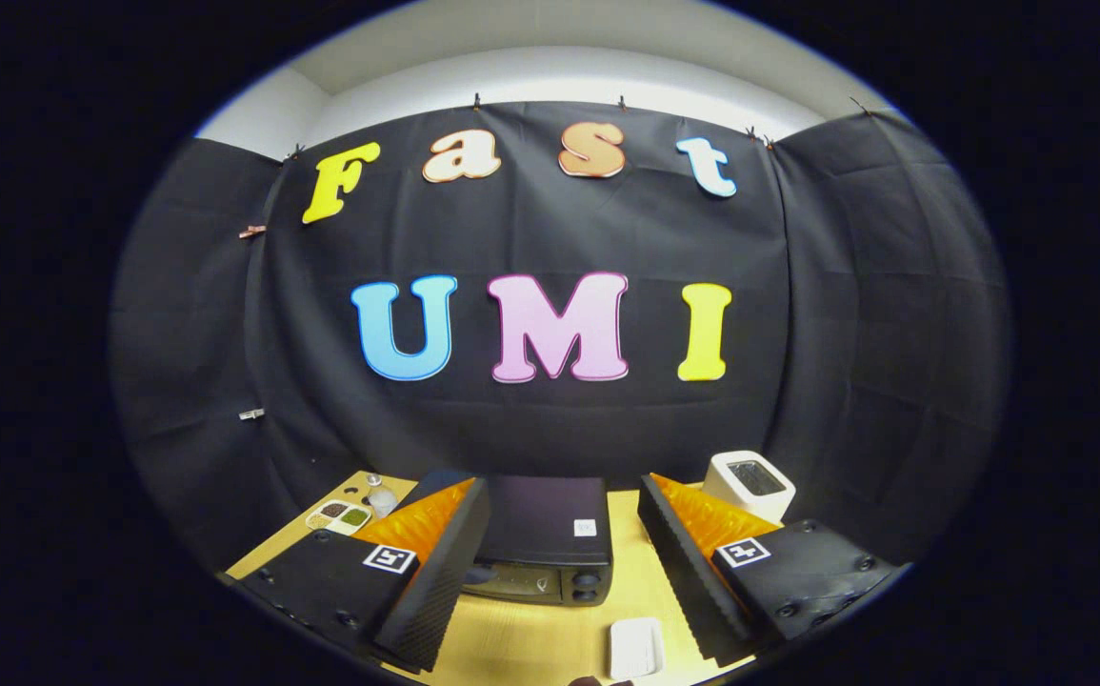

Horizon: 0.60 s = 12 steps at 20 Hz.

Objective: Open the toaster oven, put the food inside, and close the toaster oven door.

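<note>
You are holding the gripper (559, 581) high above the light wooden tabletop (530, 638), and its two ribbed fingers (435, 581) are standing wide apart with nothing between them touching either one. Through the gap between the fingers, the dark, box-shaped toaster oven (545, 534) is sitting on the table just ahead, seen from above; its flat top is carrying a small white sticker, and its front panel with round knobs (588, 583) is facing you, though you cannot tell from this angle whether the door is closed. Nearer to you than the oven, and closer to the right finger, a small white rectangular dish (635, 648) is lying flat on the wood; whatever it is holding is too faint to make out. Beyond the right finger, a white, rounded-square container with a dark opening (750, 481) is standing near the black cloth wall. Beyond the left finger, a shallow tray with green and brown sections (338, 516) is resting beside a small clear jar (381, 497).
</note>
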Tool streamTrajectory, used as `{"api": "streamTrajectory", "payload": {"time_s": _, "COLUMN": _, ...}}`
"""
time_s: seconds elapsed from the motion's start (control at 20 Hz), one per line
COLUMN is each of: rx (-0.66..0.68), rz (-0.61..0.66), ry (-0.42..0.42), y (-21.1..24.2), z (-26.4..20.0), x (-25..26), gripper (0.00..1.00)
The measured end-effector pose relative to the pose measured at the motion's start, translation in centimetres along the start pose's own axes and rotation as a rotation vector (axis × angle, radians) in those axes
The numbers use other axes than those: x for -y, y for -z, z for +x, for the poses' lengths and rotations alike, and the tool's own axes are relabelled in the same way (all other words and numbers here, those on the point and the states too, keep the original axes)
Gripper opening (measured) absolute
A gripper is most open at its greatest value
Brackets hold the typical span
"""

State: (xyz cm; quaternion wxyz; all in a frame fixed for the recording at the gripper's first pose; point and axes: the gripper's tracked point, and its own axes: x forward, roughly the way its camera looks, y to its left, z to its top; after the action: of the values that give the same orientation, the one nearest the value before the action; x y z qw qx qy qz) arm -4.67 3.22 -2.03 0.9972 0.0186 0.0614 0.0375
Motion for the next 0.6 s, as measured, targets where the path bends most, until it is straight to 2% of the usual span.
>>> {"api": "streamTrajectory", "payload": {"time_s": 0.25, "rx": 0.104, "rz": 0.019, "ry": 0.036, "y": -4.7, "z": -2.6, "x": 2.3, "gripper": 0.98}}
{"api": "streamTrajectory", "payload": {"time_s": 0.6, "rx": 0.141, "rz": 0.038, "ry": 0.047, "y": -6.0, "z": -3.9, "x": 4.8, "gripper": 0.98}}
